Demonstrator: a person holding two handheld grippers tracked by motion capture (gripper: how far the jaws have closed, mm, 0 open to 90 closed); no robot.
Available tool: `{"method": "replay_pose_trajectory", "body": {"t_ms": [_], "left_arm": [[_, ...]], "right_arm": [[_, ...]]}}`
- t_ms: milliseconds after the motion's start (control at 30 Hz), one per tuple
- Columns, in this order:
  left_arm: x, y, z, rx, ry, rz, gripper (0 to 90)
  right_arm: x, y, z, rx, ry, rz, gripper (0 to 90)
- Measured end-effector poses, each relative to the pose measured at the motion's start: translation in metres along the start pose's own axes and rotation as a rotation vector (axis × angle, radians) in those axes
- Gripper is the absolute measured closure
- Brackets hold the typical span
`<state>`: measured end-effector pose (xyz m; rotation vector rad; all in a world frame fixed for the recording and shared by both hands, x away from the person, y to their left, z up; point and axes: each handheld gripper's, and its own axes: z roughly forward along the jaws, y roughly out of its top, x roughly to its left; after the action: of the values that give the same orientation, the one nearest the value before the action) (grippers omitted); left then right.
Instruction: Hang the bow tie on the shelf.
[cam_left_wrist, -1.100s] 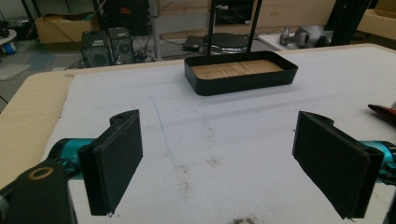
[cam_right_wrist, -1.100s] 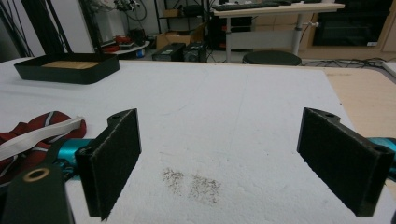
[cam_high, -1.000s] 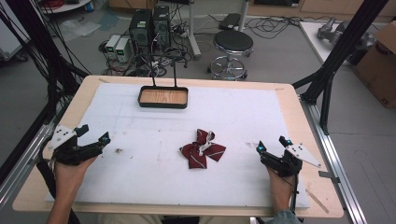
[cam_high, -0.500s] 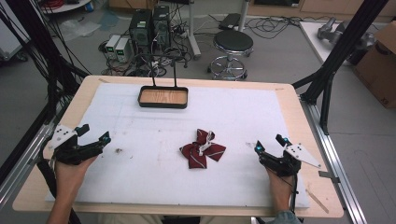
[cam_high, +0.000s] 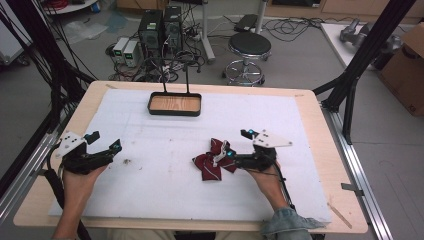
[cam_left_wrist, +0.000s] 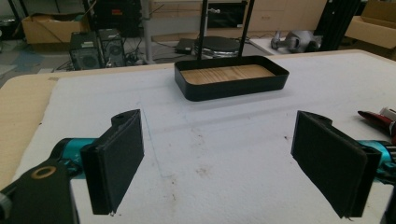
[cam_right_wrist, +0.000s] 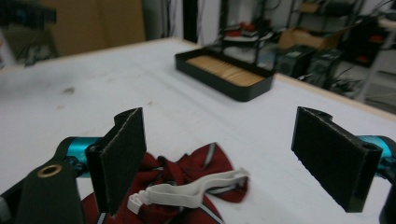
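Right gripper (cam_high: 229, 154): fingers (cam_right_wrist: 122, 158) spread wide, holding nothing. In the right gripper view the dark red bow tie (cam_right_wrist: 187, 184) lies on the pad below and between them, its white strap (cam_right_wrist: 187, 190) curled on top. The left-hand finger stands over the bow's edge; contact cannot be told. High view puts the tips right at the bow tie (cam_high: 214, 160), near the middle of the desk (cam_high: 305, 105), slightly right.

Left gripper (cam_high: 102, 146): fingers (cam_left_wrist: 119, 161) also wide apart and empty, over bare white pad (cam_left_wrist: 210, 140) with a few small brown specks. It sits at the left side of the desk, well apart from the bow tie. The red tip of the bow (cam_left_wrist: 373, 119) shows at the right edge of the left gripper view.

Black tray (cam_high: 174, 104) with a wood-look floor sits at the far centre of the pad, two thin black posts (cam_high: 175, 77) rising behind it. Empty as far as seen.

No readable writing or labels anywhere.

Versus 0.5 s ago: right gripper has moved in from the right side of the desk toward the bow tie and now reaches it. Left gripper has barely shifted. Bow tie and tray unchanged in place.

Beyond the desk: stool (cam_high: 249, 47) and computer towers (cam_high: 161, 27) on the floor.
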<state>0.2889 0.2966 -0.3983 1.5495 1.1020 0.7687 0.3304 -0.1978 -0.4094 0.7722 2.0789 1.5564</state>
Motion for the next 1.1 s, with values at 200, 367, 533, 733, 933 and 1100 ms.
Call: {"method": "replay_pose_trajectory", "body": {"t_ms": [200,367,533,733,933,1100], "left_arm": [[0.0,0.001,-0.001,-0.011,-0.004,-0.007,17.5],[0.001,0.001,-0.002,-0.015,-0.005,-0.008,18.0],[-0.002,0.0,0.002,-0.008,-0.015,-0.005,18.0],[-0.002,0.001,0.001,-0.013,-0.021,-0.008,18.0],[0.002,-0.001,-0.003,-0.015,-0.014,-0.02,18.1],[0.001,0.0,-0.004,-0.018,-0.013,-0.018,18.1]], "right_arm": [[0.003,-0.005,0.038,0.094,0.068,-0.036,17.2],[0.001,-0.015,0.053,0.159,0.077,-0.05,19.9],[0.002,-0.019,0.067,0.23,0.109,-0.063,23.5],[0.01,-0.016,0.085,0.319,0.136,-0.12,32.4],[0.004,-0.014,0.079,0.342,0.154,-0.09,43.3],[-0.001,-0.015,0.078,0.353,0.165,-0.066,57.8]]}}
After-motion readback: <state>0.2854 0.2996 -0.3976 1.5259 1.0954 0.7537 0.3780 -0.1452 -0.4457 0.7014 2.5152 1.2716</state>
